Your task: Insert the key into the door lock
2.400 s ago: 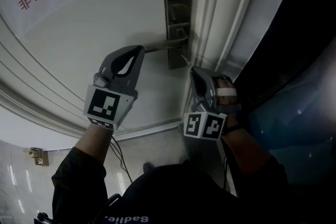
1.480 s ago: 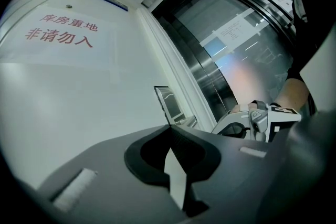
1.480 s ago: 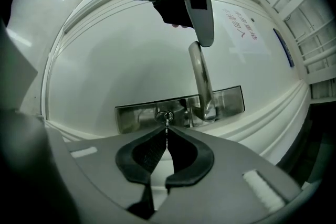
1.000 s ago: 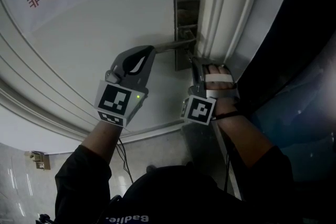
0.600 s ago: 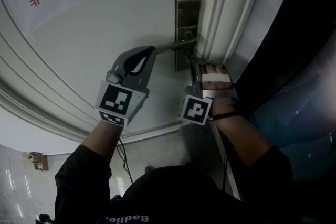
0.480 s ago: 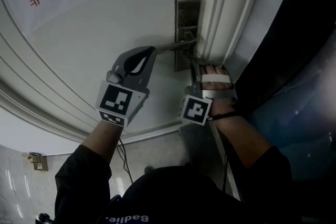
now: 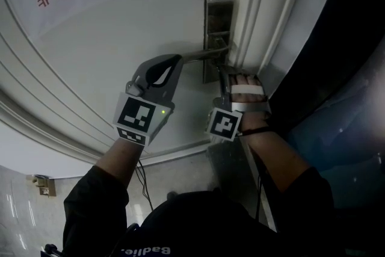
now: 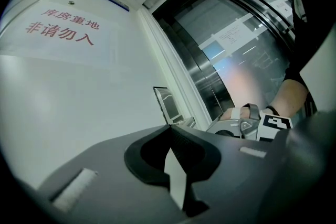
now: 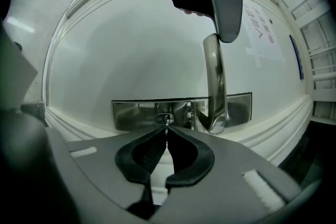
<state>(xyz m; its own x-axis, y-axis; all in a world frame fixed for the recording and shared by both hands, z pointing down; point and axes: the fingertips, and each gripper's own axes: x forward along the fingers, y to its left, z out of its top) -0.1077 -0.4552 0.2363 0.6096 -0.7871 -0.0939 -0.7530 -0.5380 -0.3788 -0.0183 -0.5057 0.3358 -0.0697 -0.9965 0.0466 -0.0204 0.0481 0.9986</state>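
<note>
Key (image 9: 166, 126) is pinched by the right gripper (image 9: 167, 132) at the keyhole (image 9: 164, 118); left gripper (image 8: 168, 127) is seen closed; sign (image 8: 63, 31) at ten o'clock is lettered 库房重地, 非请勿入.

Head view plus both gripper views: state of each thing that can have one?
left gripper: jaws together, nothing between them, tip at the door handle's free end.
right gripper: jaws shut on the key.
key: pinched, tip at the keyhole; depth unclear.
keyhole: key tip at it.
door handle: not gripped.
door: looks closed against its frame.
</note>
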